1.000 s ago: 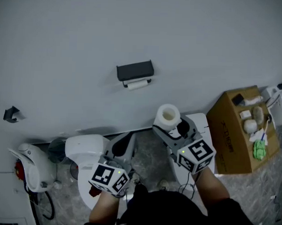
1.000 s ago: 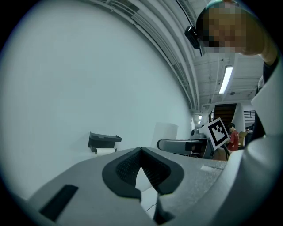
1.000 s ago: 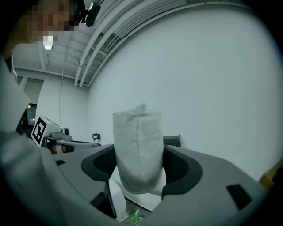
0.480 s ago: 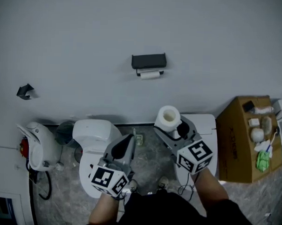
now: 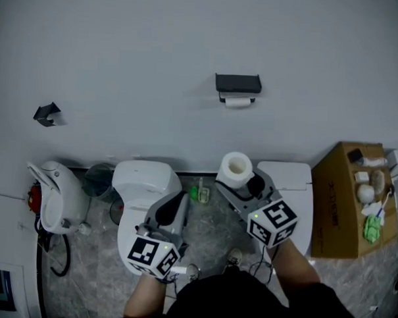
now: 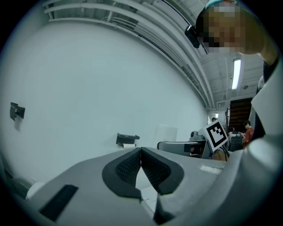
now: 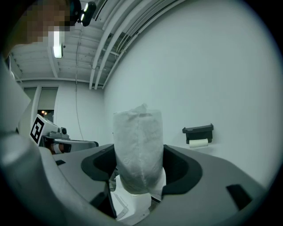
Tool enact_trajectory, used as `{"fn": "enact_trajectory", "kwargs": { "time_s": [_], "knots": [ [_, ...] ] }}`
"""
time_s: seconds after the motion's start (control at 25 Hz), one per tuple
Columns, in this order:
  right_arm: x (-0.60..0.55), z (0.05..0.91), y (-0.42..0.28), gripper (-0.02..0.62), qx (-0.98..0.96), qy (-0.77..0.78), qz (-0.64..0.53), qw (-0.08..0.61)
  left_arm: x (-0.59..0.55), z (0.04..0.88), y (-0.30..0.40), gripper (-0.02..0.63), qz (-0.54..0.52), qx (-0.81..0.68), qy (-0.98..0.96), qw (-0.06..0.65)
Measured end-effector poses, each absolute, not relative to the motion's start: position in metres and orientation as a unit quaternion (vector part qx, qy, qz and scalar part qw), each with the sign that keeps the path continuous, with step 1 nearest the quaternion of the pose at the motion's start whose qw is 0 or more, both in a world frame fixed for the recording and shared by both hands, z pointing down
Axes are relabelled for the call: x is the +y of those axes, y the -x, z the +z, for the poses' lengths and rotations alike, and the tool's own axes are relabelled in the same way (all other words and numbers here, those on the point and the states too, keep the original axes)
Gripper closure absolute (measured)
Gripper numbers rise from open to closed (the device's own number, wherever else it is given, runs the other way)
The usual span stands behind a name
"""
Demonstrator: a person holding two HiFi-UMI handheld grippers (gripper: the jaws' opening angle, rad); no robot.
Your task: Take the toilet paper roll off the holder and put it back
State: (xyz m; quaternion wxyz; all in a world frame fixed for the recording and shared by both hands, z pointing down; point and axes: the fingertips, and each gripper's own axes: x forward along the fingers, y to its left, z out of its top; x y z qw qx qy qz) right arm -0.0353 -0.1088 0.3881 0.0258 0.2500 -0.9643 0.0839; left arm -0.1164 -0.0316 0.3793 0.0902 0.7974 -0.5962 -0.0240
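Two grippers, two rolls, one holder on the wall.
Our right gripper (image 5: 240, 183) grips the upright toilet paper roll (image 5: 237, 167) between widely spread jaws, well apart from the black holder (image 5: 238, 83), under which a second, thinner roll (image 5: 237, 103) hangs. Our left gripper (image 6: 141, 153) has its jaws pressed together on nothing.

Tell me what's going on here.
A person holds a gripper in each hand, facing a wall. The right gripper is clamped on an upright toilet paper roll, held out in the air. The left gripper is shut and empty. The black holder on the wall is some way off.
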Motion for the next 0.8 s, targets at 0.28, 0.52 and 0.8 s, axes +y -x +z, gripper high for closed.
{"fn": "enact_trajectory", "kwargs": {
  "time_s": [0.28,0.52,0.8],
  "knots": [
    [-0.065,0.387,0.072,0.288,-0.955,-0.284,0.077,0.031,0.004,0.379,0.162,0.601,-0.038,-0.572,-0.815,0.089],
    [-0.029,0.388,0.082,0.288,-0.94,-0.331,0.073,0.036,0.03,0.385,0.18,0.601,-0.04,-0.532,-0.84,0.095],
    [0.001,0.39,0.065,0.288,-0.919,-0.385,0.071,0.046,0.045,0.385,0.175,0.601,-0.042,-0.488,-0.867,0.096]
  ]
}}
